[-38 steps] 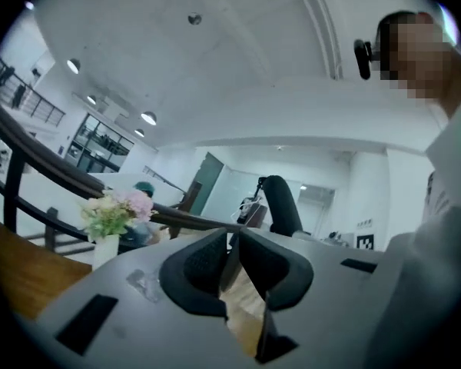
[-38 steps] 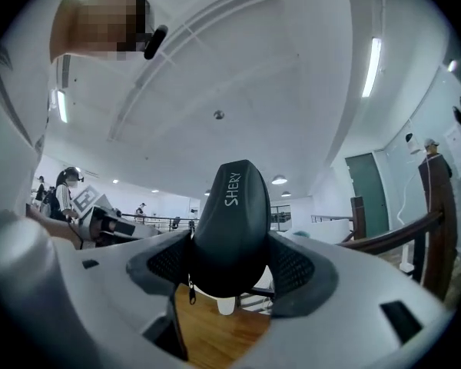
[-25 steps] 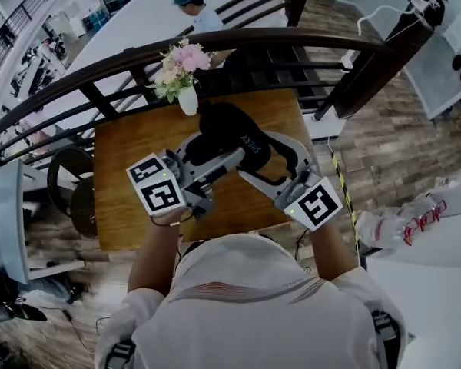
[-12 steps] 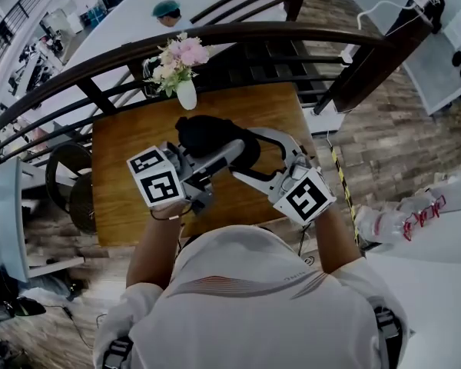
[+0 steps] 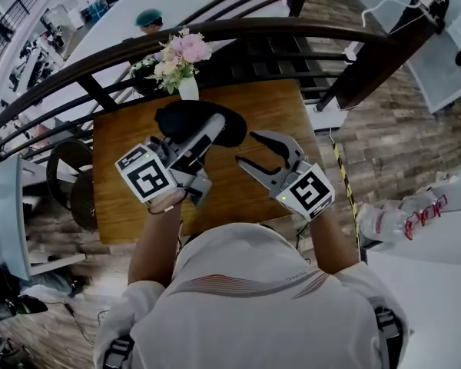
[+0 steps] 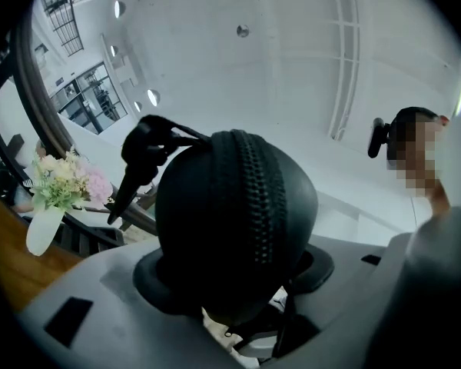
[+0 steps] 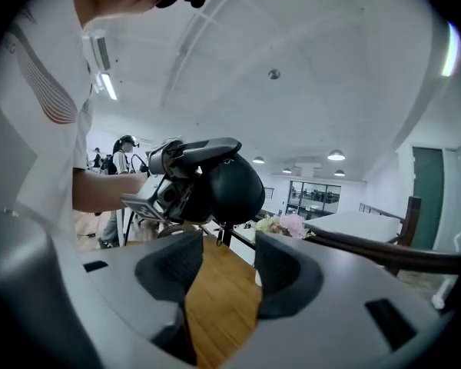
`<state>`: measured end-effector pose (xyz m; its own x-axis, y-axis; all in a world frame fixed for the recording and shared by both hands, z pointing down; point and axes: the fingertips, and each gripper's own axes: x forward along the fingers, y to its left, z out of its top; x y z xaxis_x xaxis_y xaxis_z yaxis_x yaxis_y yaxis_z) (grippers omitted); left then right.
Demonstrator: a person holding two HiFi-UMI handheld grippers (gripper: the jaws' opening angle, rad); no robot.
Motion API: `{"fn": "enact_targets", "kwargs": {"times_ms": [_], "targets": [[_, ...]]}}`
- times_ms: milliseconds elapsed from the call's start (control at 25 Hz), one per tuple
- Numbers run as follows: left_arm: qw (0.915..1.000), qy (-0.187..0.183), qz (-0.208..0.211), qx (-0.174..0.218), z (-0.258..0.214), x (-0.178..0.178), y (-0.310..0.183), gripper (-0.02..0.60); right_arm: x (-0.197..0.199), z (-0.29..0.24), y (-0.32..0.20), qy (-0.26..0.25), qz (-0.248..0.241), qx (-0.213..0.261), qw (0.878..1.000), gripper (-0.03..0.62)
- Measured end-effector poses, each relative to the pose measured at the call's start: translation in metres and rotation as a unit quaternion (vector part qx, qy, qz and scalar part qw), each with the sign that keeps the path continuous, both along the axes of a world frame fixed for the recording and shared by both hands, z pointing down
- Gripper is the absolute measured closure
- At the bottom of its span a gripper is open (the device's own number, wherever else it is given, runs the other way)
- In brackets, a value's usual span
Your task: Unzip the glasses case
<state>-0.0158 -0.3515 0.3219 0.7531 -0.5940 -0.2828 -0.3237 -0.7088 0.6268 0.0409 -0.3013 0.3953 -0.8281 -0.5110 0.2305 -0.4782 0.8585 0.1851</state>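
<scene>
Black and rounded, the hard-shell fabric glasses case is held up off the brown wooden table, just in front of the small white vase of pink and cream flowers on the side nearer the person. The left tool has it. In the left gripper view the left tool has its grey jaws set wide, their dark pads pressed against the two sides of the glasses case, and the black zip runs up over the case's curved end towards the camera. These jaws have just been closing, with the case between them.

From the vase, the right tool lies off to the person's right and nearer the body, apart from the case. In the right gripper view the right tool has its pads fairly narrow with a clear gap between them. Only the table shows through the gap. Its jaws have just been closing too, on nothing. That view also shows the glasses case clamped in the left tool, raised above the table, with the flowers low beyond it.

Behind the vase, a dark curved wooden railing borders the table's far edge.
</scene>
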Motion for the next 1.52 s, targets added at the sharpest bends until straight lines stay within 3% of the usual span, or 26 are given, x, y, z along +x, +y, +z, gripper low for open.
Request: {"fn": "enact_targets", "kwargs": {"times_ms": [80, 400, 560, 920, 1200, 1400, 1520], "targets": [[1.0000, -0.004, -0.006, 0.000, 0.000, -0.001, -0.002, 0.316, -0.004, 0.006, 0.000, -0.007, 0.008, -0.023, 1.000, 0.421], [1.0000, -0.006, -0.001, -0.004, 0.004, 0.004, -0.005, 0.316, -0.015, 0.022, -0.008, -0.033, 0.028, -0.063, 0.997, 0.543], [0.9996, -0.023, -0.015, -0.004, 0.006, 0.003, -0.005, 0.319, -0.005, 0.026, -0.015, -0.026, 0.048, -0.073, 0.996, 0.545], [0.9991, -0.036, -0.012, -0.015, 0.019, 0.006, -0.001, 0.325, 0.008, 0.029, -0.019, 0.036, 0.081, -0.028, 0.996, 0.546], [0.9975, -0.070, 0.004, -0.003, 0.024, 0.015, 0.010, 0.327, 0.022, 0.030, -0.024, 0.034, 0.106, -0.034, 0.993, 0.546], [0.9918, -0.123, 0.031, 0.016, 0.032, 0.029, 0.024, 0.327, 0.030, 0.025, -0.028, 0.034, 0.115, -0.025, 0.992, 0.546], [0.9809, -0.184, 0.053, 0.035, 0.043, 0.042, 0.032, 0.327, 0.030, 0.023, -0.028, 0.047, 0.113, -0.013, 0.992, 0.546]]}}
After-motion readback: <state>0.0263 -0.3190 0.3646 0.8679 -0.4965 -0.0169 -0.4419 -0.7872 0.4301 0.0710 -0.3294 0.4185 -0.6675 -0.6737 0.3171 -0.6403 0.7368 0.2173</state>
